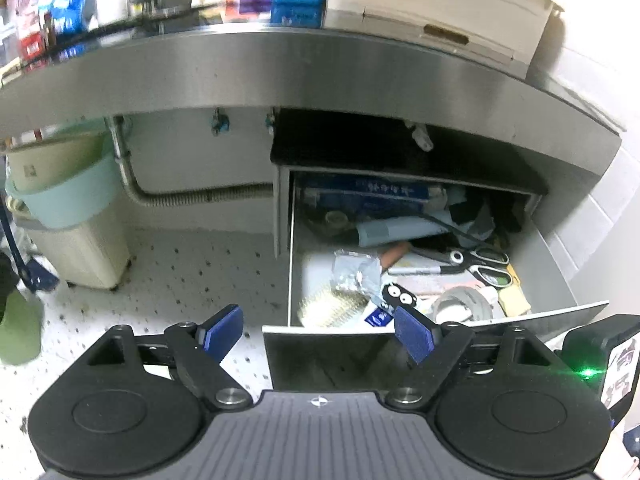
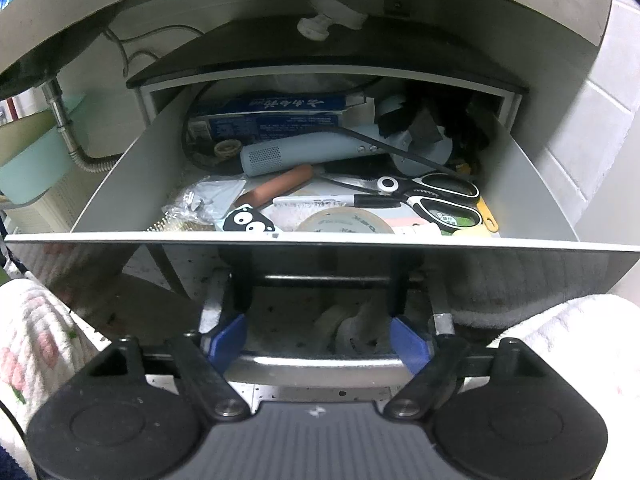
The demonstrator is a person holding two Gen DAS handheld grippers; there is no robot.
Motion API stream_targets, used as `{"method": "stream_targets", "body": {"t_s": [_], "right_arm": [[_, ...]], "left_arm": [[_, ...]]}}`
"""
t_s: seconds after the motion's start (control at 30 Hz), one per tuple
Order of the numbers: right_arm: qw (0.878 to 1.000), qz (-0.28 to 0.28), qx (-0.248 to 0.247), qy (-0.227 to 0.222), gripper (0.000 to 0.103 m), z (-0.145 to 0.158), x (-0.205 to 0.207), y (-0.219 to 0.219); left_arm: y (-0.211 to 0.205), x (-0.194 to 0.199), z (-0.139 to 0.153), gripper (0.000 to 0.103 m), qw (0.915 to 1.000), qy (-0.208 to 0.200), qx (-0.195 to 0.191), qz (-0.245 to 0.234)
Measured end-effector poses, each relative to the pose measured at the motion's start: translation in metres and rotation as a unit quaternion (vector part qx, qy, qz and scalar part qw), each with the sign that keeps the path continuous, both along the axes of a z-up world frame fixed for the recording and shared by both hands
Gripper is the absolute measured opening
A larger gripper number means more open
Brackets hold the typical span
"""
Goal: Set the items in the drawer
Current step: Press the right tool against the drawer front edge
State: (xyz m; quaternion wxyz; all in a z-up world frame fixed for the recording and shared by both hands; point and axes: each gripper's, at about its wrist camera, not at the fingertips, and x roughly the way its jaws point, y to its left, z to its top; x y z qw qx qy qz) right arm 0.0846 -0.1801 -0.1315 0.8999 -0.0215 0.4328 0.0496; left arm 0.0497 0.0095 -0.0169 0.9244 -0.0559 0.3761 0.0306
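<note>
The drawer (image 2: 320,240) under the steel counter (image 1: 280,68) stands pulled out, its glossy dark front facing the person. The right gripper (image 2: 320,338) sits low in front of that panel with its blue pads spread wide to either side of the drawer's metal bar handle (image 2: 316,364); the bar runs across between the pads, and I cannot tell whether either pad touches it. The left gripper (image 1: 318,330) hovers over the near left corner of the drawer front, its jaws also wide apart and holding nothing. Inside, the drawer is crowded: a long blue box (image 2: 272,114) lies across the back, a pale blue cylindrical gadget (image 2: 312,152) lies in front of it, and a reddish-brown handle (image 2: 280,188) slants beside a marker pen (image 2: 336,201). Black-handled scissors (image 2: 436,198) lie toward the right side, a roll of tape (image 2: 340,224) sits near the front wall, and a black tag with cartoon eyes (image 2: 246,220) rests just left of it, next to a hairbrush (image 1: 332,310) and some crumpled clear wrapping (image 2: 200,202). Off to the left, on the speckled floor, a pale green basin (image 1: 68,196) rests on a cream bin (image 1: 80,256).
</note>
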Motion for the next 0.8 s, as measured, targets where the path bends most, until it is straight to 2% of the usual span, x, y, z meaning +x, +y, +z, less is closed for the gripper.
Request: {"method": "stream_targets", "body": {"t_s": [0.8], "right_arm": [[1.0,-0.003,-0.003,-0.002,0.081,-0.0011,0.0063,0.0017]], "left_arm": [[-0.0047,-0.0109,-0.003,0.083,0.9998,0.002,-0.004,-0.019]]}}
